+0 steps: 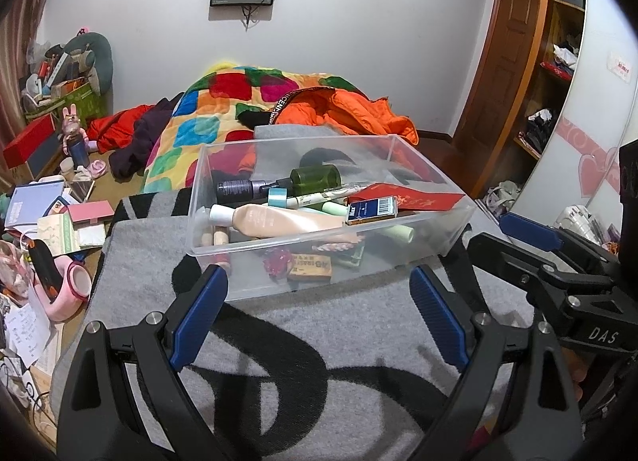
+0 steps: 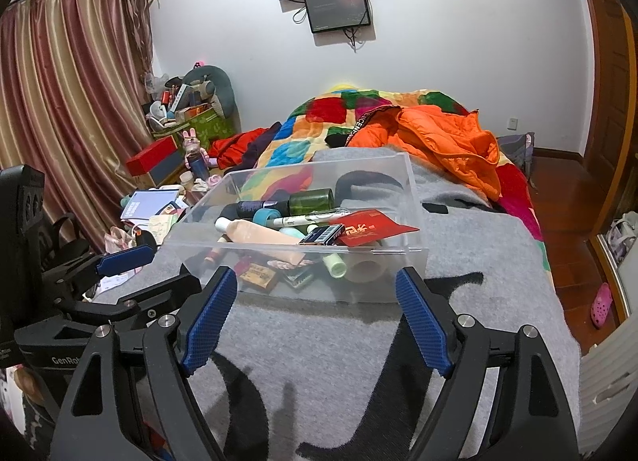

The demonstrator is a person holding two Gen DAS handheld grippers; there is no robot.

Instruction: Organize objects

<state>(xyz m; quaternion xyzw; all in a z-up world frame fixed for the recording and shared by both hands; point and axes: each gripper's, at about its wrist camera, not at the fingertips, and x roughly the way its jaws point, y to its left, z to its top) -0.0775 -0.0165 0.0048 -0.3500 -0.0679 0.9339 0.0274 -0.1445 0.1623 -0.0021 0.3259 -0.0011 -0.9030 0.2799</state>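
Bare blanket (image 2: 319, 341) before cluttered bin (image 2: 414, 257)

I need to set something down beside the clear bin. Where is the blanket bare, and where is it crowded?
Bare grey blanket lies between the clear bin and both open grippers, left gripper and right gripper. More lies right of the bin, before the orange jacket. The bin and the desk left of the bed are crowded.

The clear plastic bin (image 1: 319, 261) rests on the blanket (image 1: 319, 341) on the bed, just ahead of both tongs. Inside lie a tube (image 1: 279, 222), a bottle (image 1: 315, 178) and a cigarette pack (image 1: 371, 210). A jacket (image 2: 438, 134) lies beyond the bin.
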